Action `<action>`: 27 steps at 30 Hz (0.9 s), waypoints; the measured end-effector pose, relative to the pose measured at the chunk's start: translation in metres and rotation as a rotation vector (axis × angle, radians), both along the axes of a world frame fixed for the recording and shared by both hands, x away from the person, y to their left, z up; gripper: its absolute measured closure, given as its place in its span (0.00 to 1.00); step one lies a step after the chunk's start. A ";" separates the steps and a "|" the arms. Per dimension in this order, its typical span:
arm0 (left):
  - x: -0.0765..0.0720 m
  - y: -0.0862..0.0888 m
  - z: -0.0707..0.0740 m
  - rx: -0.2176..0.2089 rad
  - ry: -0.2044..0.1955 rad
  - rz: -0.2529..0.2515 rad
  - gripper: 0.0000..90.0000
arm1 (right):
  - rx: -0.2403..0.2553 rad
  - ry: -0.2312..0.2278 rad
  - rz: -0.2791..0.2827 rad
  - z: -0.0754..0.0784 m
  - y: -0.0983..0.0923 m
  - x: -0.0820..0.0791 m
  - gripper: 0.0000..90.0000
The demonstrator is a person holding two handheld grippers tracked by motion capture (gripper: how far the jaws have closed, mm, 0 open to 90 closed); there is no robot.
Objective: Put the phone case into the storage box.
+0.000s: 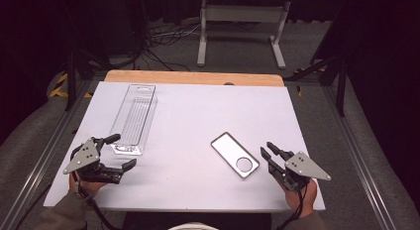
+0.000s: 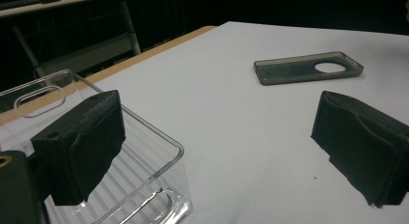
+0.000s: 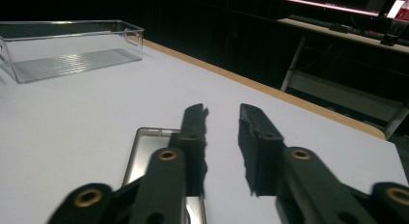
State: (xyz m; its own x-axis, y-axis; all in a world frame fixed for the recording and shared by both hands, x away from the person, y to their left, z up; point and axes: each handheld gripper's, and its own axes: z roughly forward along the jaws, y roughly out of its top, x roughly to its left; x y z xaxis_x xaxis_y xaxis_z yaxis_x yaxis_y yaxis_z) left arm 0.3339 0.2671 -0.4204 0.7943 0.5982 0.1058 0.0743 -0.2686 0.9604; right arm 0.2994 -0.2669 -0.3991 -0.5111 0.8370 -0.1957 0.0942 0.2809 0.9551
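Nearest me, at the table's (image 1: 198, 190) front edge, I hold both tongs just above the white surface. My left gripper (image 1: 119, 151) has its jaws spread wide, nothing between them; one jaw hangs over the near end of the clear plastic tray (image 1: 134, 116), the other is out over bare table. In the left gripper view that near-end wall sits right under the left pad (image 2: 82, 147), apparently not touching, though I cannot tell for sure.

My right gripper (image 1: 267, 149) is parted by a narrow gap, released, gripping nothing. Its tips point at the near right end of the phone case (image 1: 235, 154), close beside it. In the right gripper view the case (image 3: 149, 156) runs under my left jaw, partly hidden by it.

The case lies flat, open side up, camera hole toward me, mid-table right of centre, well apart from the tray. The tray runs lengthwise away from me on the left, empty. Beyond the white top: a wooden strip (image 1: 193, 77), then a grey frame leg (image 1: 201, 36) and cables on the floor.

Risks as I judge them:
- Case is thin and flat; jaws that narrow could skate over the rim and just push it away.
- Flexible rim may buckle, so it could twist out of a one-edge grip.
- Left jaw is close to the tray wall; any twitch may shove the light tray off line.
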 end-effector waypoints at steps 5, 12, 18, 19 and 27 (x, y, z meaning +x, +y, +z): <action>0.002 -0.001 -0.002 0.022 -0.004 0.018 0.06 | 0.031 0.035 0.005 0.006 0.004 0.018 1.00; 0.004 -0.004 -0.004 0.038 0.005 0.011 0.06 | 0.010 0.072 0.008 0.009 0.013 0.039 1.00; 0.006 -0.006 -0.005 0.058 0.005 0.007 0.07 | -0.027 0.151 0.029 0.007 0.025 0.067 1.00; 0.006 -0.006 -0.006 0.059 0.009 0.004 0.07 | -0.019 0.181 0.037 0.005 0.027 0.073 1.00; 0.006 -0.005 -0.006 0.062 0.008 -0.009 0.08 | -0.110 0.334 0.068 -0.010 0.061 0.112 1.00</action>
